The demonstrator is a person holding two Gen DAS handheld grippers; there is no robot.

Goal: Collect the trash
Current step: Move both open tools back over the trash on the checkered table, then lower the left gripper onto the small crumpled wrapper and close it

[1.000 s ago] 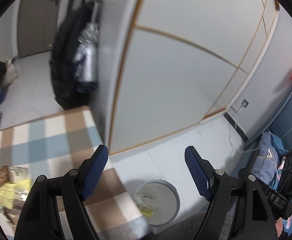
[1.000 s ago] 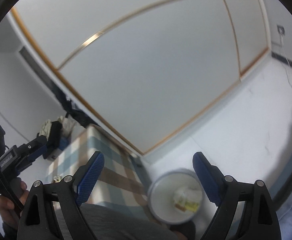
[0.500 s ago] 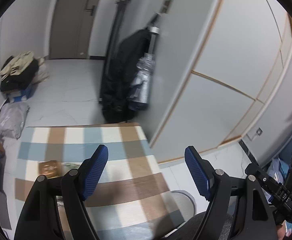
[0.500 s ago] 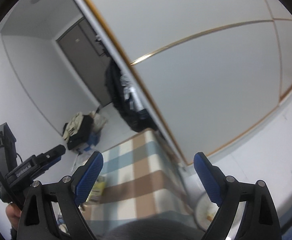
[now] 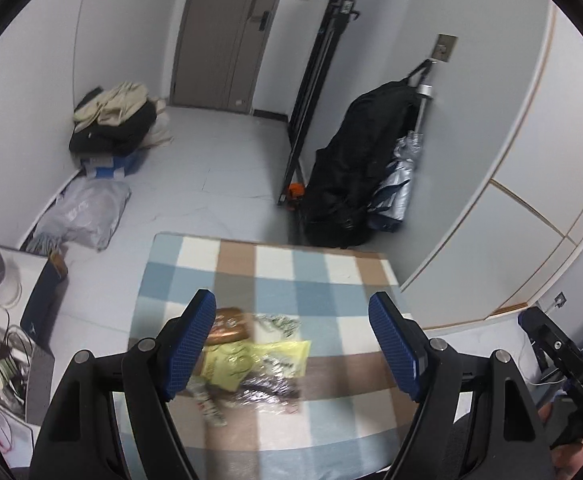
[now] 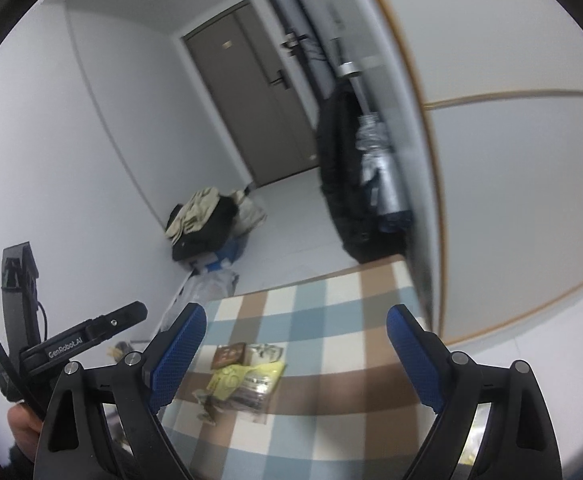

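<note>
I find the trash (image 5: 247,364) lying in a loose pile on the checked cloth (image 5: 315,280), toward its left part, at about seven o'clock from the cloth's centre in the left wrist view. The pile includes a yellow wrapper (image 5: 251,360), a brown packet (image 5: 227,326) touching it at eleven o'clock, and a clear crinkled wrapper (image 5: 267,390) at five o'clock; the smaller scraps are too blurred for me to identify with confidence. The left gripper (image 5: 291,344) hangs above the pile, fingers spread wide, nothing between them. The right gripper (image 6: 297,354) likewise stands with fingers spread and empty, the pile showing between them on the cloth below. Outward, at one o'clock from the cloth, a black bag (image 5: 363,168) leans against the wall beside a silver bundle (image 5: 399,184). At eleven o'clock, a heap of clothes (image 5: 115,116) sits in the corner, with a grey plastic bag (image 5: 87,216) near it. A closed door (image 5: 227,32) stands at twelve o'clock.
</note>
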